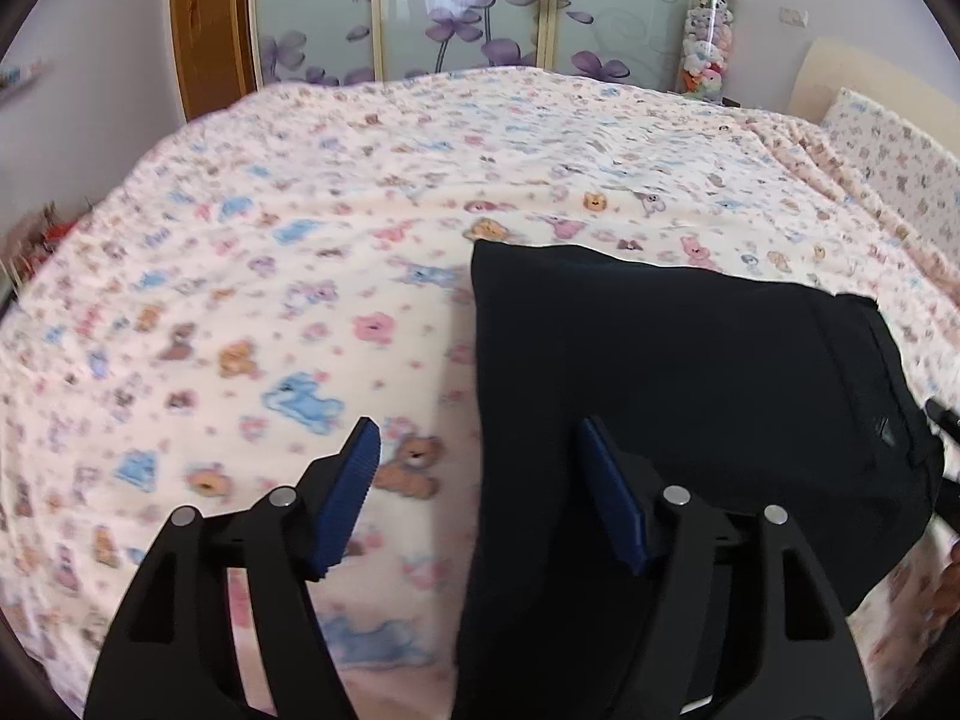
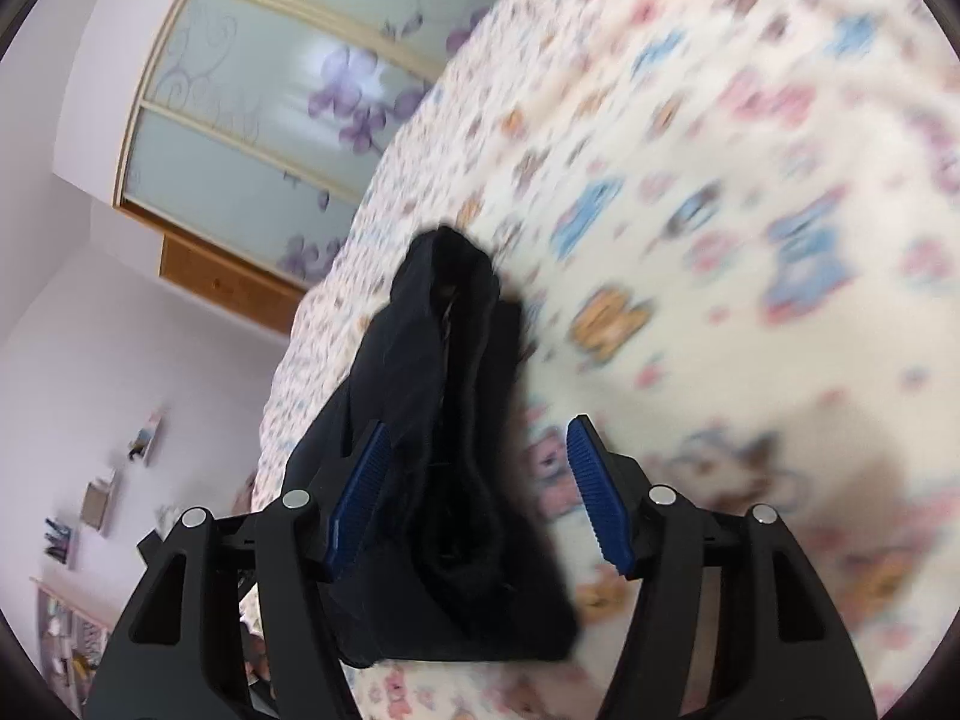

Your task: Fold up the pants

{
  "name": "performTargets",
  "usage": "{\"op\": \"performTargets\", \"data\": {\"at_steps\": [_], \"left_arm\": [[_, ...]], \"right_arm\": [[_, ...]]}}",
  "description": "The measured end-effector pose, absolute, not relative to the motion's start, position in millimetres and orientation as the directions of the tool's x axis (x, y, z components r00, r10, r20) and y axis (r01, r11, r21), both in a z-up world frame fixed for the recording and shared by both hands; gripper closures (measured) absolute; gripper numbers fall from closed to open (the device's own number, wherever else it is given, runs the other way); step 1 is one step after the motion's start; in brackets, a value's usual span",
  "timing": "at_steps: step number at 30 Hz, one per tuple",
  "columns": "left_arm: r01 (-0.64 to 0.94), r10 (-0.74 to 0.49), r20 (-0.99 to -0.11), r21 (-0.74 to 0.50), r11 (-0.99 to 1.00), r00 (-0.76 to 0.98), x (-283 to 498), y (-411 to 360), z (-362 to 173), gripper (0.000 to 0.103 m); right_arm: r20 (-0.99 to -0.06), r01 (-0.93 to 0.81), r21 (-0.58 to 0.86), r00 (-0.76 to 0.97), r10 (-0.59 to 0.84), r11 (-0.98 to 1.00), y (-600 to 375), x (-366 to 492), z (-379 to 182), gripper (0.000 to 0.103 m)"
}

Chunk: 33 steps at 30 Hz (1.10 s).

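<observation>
Black pants [image 1: 690, 396] on cartoon-print bedspread [image 1: 240, 276], no readable writing, left gripper [image 1: 477, 498] and right gripper [image 2: 477, 498] jaws wide apart, empty.

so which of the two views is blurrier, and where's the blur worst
The right wrist view is blurrier: the cartoon bedsheet smears into streaks, worst toward the right, and the black pants have soft edges, while the right gripper stays sharp. In the left wrist view the blur is milder, mostly on the sheet's left side; the pants and left gripper look crisp.
</observation>
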<state>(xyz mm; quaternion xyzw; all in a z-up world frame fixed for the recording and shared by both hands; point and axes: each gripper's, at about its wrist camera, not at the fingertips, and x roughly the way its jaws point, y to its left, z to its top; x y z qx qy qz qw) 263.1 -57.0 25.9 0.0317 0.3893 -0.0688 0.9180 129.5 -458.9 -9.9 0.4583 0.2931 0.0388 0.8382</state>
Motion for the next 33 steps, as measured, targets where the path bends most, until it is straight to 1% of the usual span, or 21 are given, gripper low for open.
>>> {"op": "performTargets", "data": {"at_steps": [4,6,7,9,10,11,12,15,17,19,20,21,23,24,26,28,30,31,32,33], "left_arm": [[0.145,-0.074,-0.694,0.043,0.989,0.716,251.8,-56.7,38.8,0.035],[0.103,-0.033,-0.650,0.070,0.992,0.759,243.6,-54.8,52.0,0.035],[0.087,-0.032,-0.607,0.060,0.994,0.794,235.2,-53.0,62.7,0.035],[0.113,-0.095,-0.551,0.000,0.994,0.829,223.4,-51.9,76.6,0.028],[0.170,-0.178,-0.528,-0.064,0.983,0.831,216.4,-54.2,83.2,0.019],[0.212,-0.234,-0.524,-0.103,0.972,0.819,214.3,-57.4,85.5,0.013],[0.271,-0.310,-0.531,-0.152,0.950,0.789,213.3,-64.7,85.8,0.012],[0.346,-0.416,-0.588,-0.234,0.909,0.694,219.5,-82.4,72.5,0.012],[0.345,-0.417,-0.622,-0.241,0.907,0.663,224.1,-88.6,58.7,0.012],[0.326,-0.388,-0.666,-0.223,0.918,0.637,229.8,-90.1,40.1,0.012],[0.311,-0.372,-0.690,-0.219,0.925,0.621,232.8,-88.7,30.5,0.012],[0.292,-0.361,-0.713,-0.224,0.930,0.601,234.9,-86.0,17.8,0.013],[0.281,-0.376,-0.736,-0.257,0.925,0.563,239.7,-74.8,-7.2,0.015],[0.296,-0.384,-0.731,-0.256,0.920,0.564,238.5,-71.8,-16.9,0.016],[0.328,-0.377,-0.707,-0.213,0.920,0.598,230.8,-72.1,-23.3,0.015],[0.328,-0.361,-0.704,-0.190,0.925,0.611,226.5,-74.4,-20.8,0.015],[0.329,-0.379,-0.686,-0.211,0.921,0.621,220.3,-71.0,-10.5,0.014],[0.341,-0.416,-0.653,-0.247,0.907,0.633,215.0,-65.7,-2.6,0.014],[0.355,-0.450,-0.623,-0.279,0.892,0.640,213.4,-61.3,3.7,0.011],[0.365,-0.478,-0.594,-0.310,0.878,0.647,210.7,-56.7,8.3,0.008]], "right_arm": [[-0.406,0.158,0.790,0.858,0.313,0.592,-455.0,118.0,5.5,0.040],[-0.364,0.101,0.783,0.874,0.321,0.614,-450.5,117.2,18.3,0.040],[-0.336,0.056,0.779,0.878,0.340,0.624,-445.0,117.4,25.8,0.040],[-0.302,-0.013,0.774,0.871,0.388,0.633,-435.5,121.9,35.3,0.040],[-0.292,-0.047,0.768,0.862,0.415,0.639,-427.0,124.5,39.4,0.040],[-0.293,-0.059,0.765,0.855,0.428,0.641,-424.4,130.7,41.8,0.040],[-0.299,-0.073,0.761,0.842,0.449,0.644,-417.2,134.4,41.9,0.040],[-0.323,-0.081,0.773,0.804,0.500,0.629,-402.8,140.7,33.6,0.040],[-0.349,-0.070,0.779,0.777,0.524,0.623,-397.3,142.5,24.0,0.040],[-0.428,-0.019,0.753,0.744,0.513,0.657,-391.6,144.1,9.0,0.040],[-0.449,-0.009,0.744,0.733,0.510,0.668,-390.1,143.9,2.9,0.041],[-0.458,-0.006,0.742,0.726,0.513,0.670,-389.5,143.0,-4.2,0.042],[-0.422,-0.007,0.774,0.739,0.525,0.633,-397.3,140.6,-18.6,0.057],[-0.406,-0.003,0.795,0.741,0.535,0.607,-401.5,141.0,-23.3,0.061],[-0.370,0.016,0.842,0.744,0.556,0.539,-411.5,140.5,-36.5,0.078],[-0.352,0.026,0.868,0.736,0.578,0.495,-417.4,141.7,-40.8,0.081],[-0.361,0.034,0.865,0.734,0.575,0.500,-418.1,138.1,-30.5,0.078],[-0.359,0.017,0.854,0.743,0.565,0.520,-417.1,135.6,-19.6,0.070],[-0.343,-0.010,0.845,0.756,0.557,0.534,-415.2,133.0,-9.8,0.054],[-0.322,-0.035,0.840,0.770,0.551,0.541,-413.0,132.3,-2.1,0.042]]}}
